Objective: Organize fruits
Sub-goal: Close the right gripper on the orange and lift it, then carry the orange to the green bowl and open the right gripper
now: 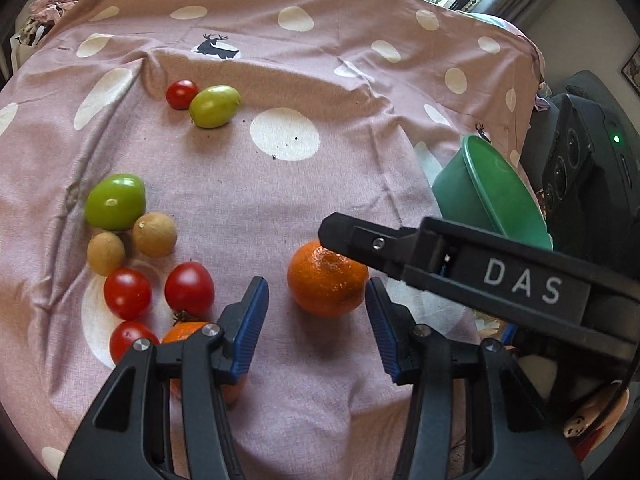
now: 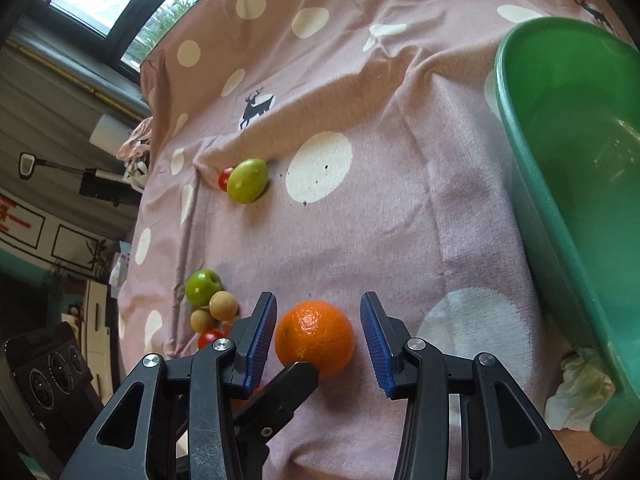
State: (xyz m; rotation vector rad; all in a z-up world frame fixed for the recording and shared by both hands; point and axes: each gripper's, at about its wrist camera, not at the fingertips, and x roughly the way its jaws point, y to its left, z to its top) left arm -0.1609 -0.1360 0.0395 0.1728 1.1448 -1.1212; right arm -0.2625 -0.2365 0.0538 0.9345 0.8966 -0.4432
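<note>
Four red tomatoes (image 1: 189,289); two green fruits (image 1: 115,201); two longans (image 1: 154,234); seemingly two oranges (image 1: 327,278); one bowl (image 1: 496,196)

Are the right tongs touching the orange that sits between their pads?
Apart. In the right wrist view, the orange sits between the pads of the right tongs with pink cloth visible on both sides of it.

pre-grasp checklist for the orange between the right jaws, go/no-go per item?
1. Right gripper jaws open, clear of fruit: ok.
2. Orange centred between the right gripper's pads: ok.
3. Left gripper clear of the orange: not ok, one of its fingers crosses in front of it.
4. Green bowl has room: ok, no fruit seen inside.
5. Neighbouring fruit clear of the orange: ok.
6. Right gripper pads low enough: cannot tell.
</note>
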